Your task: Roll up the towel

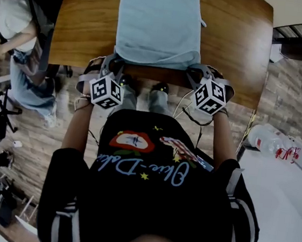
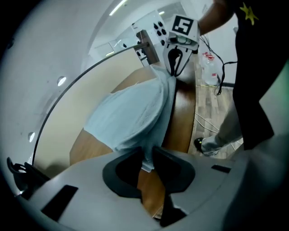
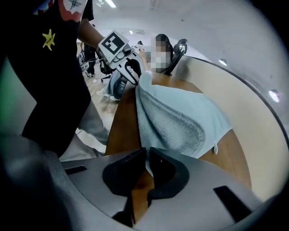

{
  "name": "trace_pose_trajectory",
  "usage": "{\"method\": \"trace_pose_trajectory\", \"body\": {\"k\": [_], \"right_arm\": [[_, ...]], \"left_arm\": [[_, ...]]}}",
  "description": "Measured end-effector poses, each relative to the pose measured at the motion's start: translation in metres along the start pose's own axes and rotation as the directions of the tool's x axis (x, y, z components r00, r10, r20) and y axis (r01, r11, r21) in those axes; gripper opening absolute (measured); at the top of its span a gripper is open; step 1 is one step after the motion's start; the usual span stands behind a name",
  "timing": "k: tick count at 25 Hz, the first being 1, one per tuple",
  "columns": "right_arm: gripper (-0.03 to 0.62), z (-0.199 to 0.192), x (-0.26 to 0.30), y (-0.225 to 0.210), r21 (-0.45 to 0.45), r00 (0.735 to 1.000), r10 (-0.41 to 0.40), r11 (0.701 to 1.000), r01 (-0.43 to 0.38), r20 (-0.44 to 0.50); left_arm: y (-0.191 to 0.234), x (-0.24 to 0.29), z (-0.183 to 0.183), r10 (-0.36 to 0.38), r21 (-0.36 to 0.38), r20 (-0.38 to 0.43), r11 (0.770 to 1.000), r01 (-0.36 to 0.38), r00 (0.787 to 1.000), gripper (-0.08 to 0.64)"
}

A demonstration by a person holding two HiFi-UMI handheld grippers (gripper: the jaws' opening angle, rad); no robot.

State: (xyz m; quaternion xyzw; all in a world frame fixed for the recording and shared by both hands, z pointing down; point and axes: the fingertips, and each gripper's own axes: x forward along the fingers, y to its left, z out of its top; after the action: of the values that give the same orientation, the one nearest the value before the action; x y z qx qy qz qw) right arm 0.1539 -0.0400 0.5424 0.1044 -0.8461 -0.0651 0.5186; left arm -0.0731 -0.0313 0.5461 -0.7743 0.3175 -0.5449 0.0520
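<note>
A light blue towel [image 1: 158, 21] lies flat on the wooden table [image 1: 236, 40], its near edge at the table's front edge. My left gripper [image 1: 113, 64] is at the towel's near left corner and my right gripper [image 1: 196, 73] at the near right corner. In the left gripper view the left gripper [image 2: 146, 153] is shut on a fold of the towel [image 2: 131, 117], with the right gripper [image 2: 174, 63] at the far corner. In the right gripper view the right gripper [image 3: 147, 155] pinches the towel [image 3: 176, 117] corner, and the left gripper [image 3: 131, 70] grips the opposite one.
A person [image 1: 15, 31] sits at the left beside the table. A plastic bottle [image 1: 268, 139] lies on a white surface at the right. An office chair [image 3: 174, 49] stands beyond the table's far end. Wood-look floor lies below the table's front edge.
</note>
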Motion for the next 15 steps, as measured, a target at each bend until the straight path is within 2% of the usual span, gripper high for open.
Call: {"method": "trace_pose_trajectory", "body": {"k": [1, 2, 8, 12, 15], "right_arm": [[0.021, 0.0, 0.0, 0.0, 0.014, 1.0, 0.001, 1.0, -0.001, 0.005], [0.017, 0.001, -0.001, 0.0, 0.031, 1.0, 0.002, 1.0, -0.003, 0.012], [0.011, 0.009, -0.02, 0.011, 0.171, 0.994, 0.026, 0.984, -0.044, 0.103], [0.011, 0.014, -0.033, 0.029, 0.22, 0.986, 0.088, 0.968, -0.118, 0.141], [0.011, 0.019, -0.043, 0.044, 0.278, 0.971, 0.152, 0.939, -0.201, 0.187]], "left_arm": [[0.0, 0.001, 0.0, -0.004, 0.003, 0.004, 1.0, 0.004, 1.0, 0.046], [0.0, 0.0, -0.001, -0.012, 0.005, 0.007, 1.0, 0.011, 1.0, 0.038], [-0.011, -0.018, -0.009, -0.08, 0.003, 0.02, 0.997, 0.08, 0.997, 0.027], [-0.028, -0.039, -0.014, -0.155, 0.012, 0.034, 0.988, 0.155, 0.987, 0.027], [-0.039, -0.054, -0.017, -0.246, 0.001, 0.047, 0.969, 0.246, 0.968, 0.026]]}}
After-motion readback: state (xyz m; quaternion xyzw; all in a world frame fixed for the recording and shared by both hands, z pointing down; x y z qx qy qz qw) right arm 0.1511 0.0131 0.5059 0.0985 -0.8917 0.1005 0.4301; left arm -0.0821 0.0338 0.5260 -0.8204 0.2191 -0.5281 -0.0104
